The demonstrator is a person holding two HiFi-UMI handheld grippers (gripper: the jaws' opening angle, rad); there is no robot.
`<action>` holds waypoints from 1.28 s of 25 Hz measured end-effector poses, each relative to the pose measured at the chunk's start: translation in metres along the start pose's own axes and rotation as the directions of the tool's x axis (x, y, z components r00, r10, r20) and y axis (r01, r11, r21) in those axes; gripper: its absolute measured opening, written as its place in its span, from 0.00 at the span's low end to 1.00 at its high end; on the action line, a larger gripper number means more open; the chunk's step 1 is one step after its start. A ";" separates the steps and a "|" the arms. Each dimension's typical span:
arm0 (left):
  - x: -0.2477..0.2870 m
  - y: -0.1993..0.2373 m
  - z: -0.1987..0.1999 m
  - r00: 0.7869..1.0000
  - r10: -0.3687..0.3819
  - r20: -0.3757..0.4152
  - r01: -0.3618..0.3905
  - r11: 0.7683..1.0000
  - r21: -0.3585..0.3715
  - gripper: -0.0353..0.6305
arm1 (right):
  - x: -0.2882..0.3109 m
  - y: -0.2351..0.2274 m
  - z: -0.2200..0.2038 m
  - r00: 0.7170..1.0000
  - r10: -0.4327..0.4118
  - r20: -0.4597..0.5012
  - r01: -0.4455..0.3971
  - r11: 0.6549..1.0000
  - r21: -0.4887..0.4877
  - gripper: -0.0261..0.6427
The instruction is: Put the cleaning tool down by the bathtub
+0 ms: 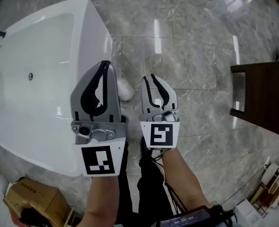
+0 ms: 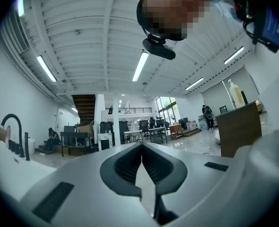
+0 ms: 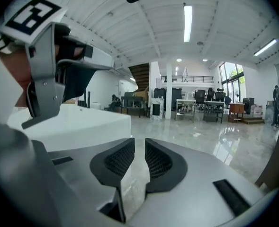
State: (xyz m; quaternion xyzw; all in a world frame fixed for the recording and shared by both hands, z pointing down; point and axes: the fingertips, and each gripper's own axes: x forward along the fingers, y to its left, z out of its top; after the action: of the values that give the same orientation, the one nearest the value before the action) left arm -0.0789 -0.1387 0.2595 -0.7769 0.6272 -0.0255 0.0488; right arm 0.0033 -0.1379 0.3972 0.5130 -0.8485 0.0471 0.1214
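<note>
The white, fluffy tool (image 1: 125, 90) lies on the marble floor (image 1: 196, 56) just beside the tub (image 1: 99, 39), at the foot of its outer wall. It is partly hidden behind the left gripper (image 1: 106, 63). That gripper is held above the tub's edge, its jaws closed tip to tip with nothing between them. The right gripper (image 1: 149, 77) is on the side away from the tub. Its jaws are a narrow gap apart and empty. A dark table (image 1: 267, 98) stands well apart from the tub, and a cardboard box (image 1: 35, 195) sits near its close end.
</note>
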 end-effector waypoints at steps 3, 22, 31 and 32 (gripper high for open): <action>0.001 0.002 0.069 0.999 -0.002 0.038 0.001 1.000 0.031 0.08 | -0.019 -0.014 0.093 0.995 -0.010 0.100 0.011 1.000 -0.011 0.16; -0.079 -0.019 0.328 0.983 0.025 0.183 -0.045 0.993 0.107 0.08 | -0.184 -0.006 0.388 0.932 0.053 0.358 -0.025 0.996 -0.083 0.06; -0.093 -0.015 0.341 0.982 0.034 0.187 -0.055 0.993 0.107 0.08 | -0.197 0.002 0.411 0.920 0.052 0.388 -0.022 0.997 -0.080 0.06; -0.093 -0.016 0.341 0.982 0.032 0.184 -0.053 0.992 0.111 0.08 | -0.197 0.003 0.412 0.921 0.052 0.387 -0.022 0.996 -0.081 0.06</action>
State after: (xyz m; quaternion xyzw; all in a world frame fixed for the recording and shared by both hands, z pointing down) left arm -0.0488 -0.0292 -0.0756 -0.7583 0.6340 0.0107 0.1513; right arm 0.0235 -0.0517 -0.0503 0.4910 -0.8664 -0.0852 -0.0308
